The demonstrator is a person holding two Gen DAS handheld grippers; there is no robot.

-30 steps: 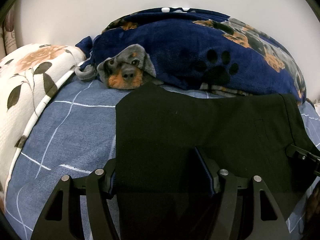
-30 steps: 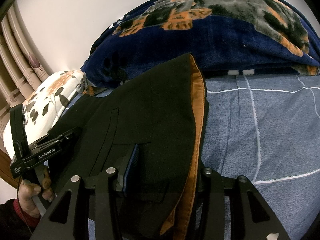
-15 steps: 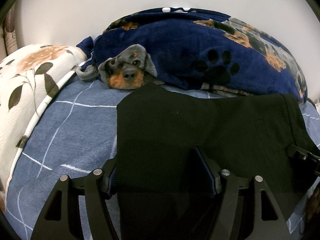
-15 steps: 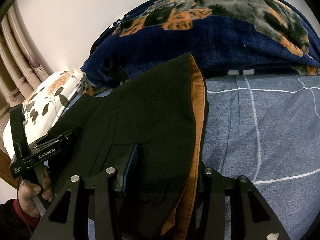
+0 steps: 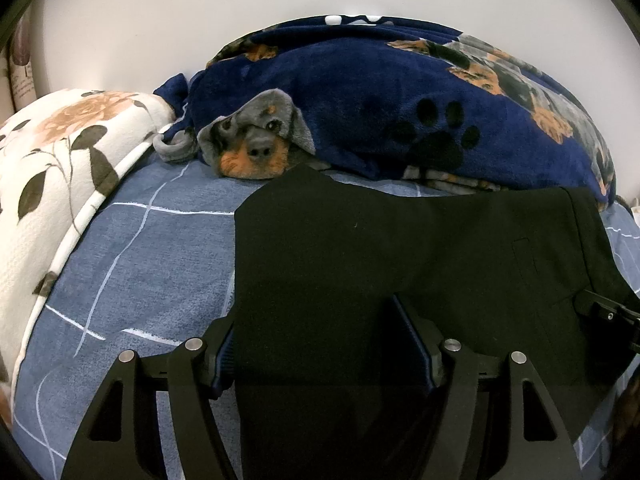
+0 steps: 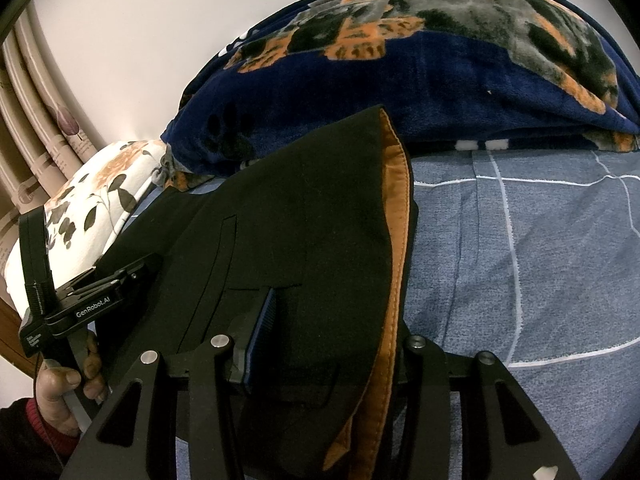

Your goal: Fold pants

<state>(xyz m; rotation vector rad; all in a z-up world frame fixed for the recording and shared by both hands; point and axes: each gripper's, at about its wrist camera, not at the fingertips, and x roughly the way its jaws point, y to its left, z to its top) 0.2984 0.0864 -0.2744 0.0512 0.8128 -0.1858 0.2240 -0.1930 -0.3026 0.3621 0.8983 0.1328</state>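
Note:
The black pants [image 5: 400, 248] are spread over the blue checked bed sheet [image 5: 152, 264]. My left gripper [image 5: 316, 320] holds their near edge. The cloth fills the wide gap between its fingers and hides the left pad. In the right wrist view the pants [image 6: 312, 208] show an orange lining [image 6: 396, 208] along the right-hand edge. My right gripper [image 6: 336, 316] is shut on that edge. Its left pad lies on top of the cloth and its right finger is hidden under it. Each gripper shows in the other's view: the left gripper [image 6: 120, 276] and the right gripper [image 5: 600, 312].
A navy dog-print blanket [image 5: 380, 92] is heaped along the white wall behind the pants. A white floral pillow [image 5: 52, 160] lies at the left. Bare sheet [image 6: 520, 248] stretches to the right. A hand [image 6: 68, 384] with a red cuff grips the left handle, with curtains [image 6: 32, 140] behind it.

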